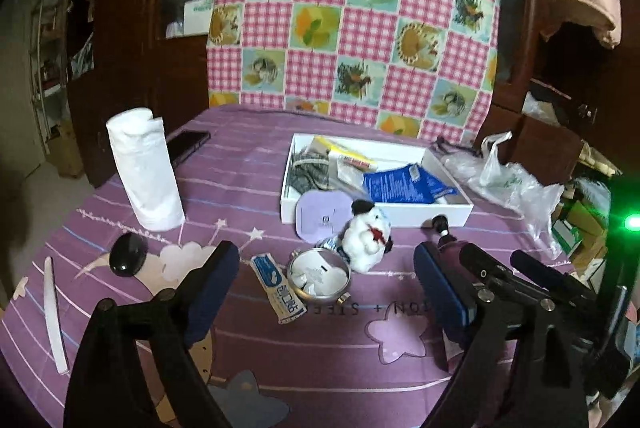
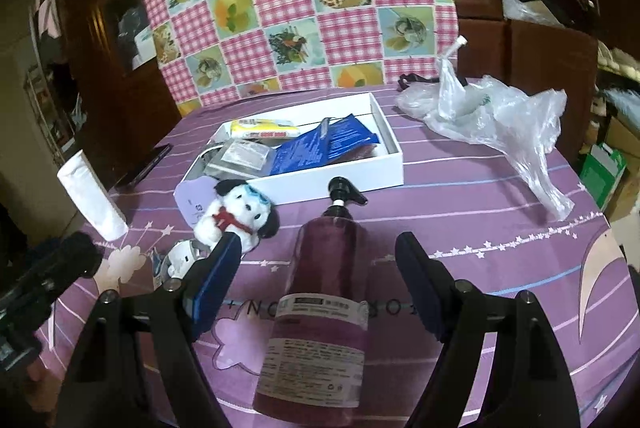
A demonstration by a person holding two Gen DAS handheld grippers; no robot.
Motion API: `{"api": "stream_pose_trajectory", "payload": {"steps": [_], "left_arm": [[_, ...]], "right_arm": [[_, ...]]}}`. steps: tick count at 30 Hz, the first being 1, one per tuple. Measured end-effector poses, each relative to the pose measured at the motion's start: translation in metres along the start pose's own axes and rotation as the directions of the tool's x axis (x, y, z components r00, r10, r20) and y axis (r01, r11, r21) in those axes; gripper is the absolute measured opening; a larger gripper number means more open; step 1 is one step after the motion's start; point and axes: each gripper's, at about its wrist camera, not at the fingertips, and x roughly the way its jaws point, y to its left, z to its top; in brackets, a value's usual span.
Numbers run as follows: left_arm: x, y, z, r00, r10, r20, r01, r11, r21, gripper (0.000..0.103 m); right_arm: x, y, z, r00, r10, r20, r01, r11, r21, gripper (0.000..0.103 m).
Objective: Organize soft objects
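A matt purple cloth (image 1: 248,188), printed with stars and clouds, covers the desk. A fluffy white plush dog (image 1: 368,234) with glossy black ears lies beside a shiny metal tin (image 1: 319,278) and a smooth white cardboard box (image 1: 376,212). A crinkled, translucent plastic bag (image 2: 500,116) catches the light. The translucent purple pump bottle (image 2: 320,312) carries a paper label. A soft white paper roll (image 1: 144,168) stands near polished dark wooden cabinets (image 1: 132,28). The left hand-held gripper (image 1: 326,288) is matt black plastic with blue pads (image 1: 444,296).
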Motion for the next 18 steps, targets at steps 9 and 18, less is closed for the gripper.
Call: {"api": "stream_pose_trajectory", "payload": {"steps": [9, 18], "left_arm": [[-0.0116, -0.0065, 0.0000, 1.000, -0.009, 0.020, 0.008, 1.000, 0.030, 0.103], [-0.0128, -0.0068, -0.0005, 1.000, -0.008, 0.022, 0.007, 0.999, 0.044, 0.103]], "right_arm": [[0.0033, -0.0068, 0.0011, 1.000, -0.022, -0.020, 0.022, 1.000, 0.019, 0.080], [0.0019, -0.0039, 0.0017, 0.999, -0.028, -0.017, 0.028, 1.000, 0.003, 0.080]]}}
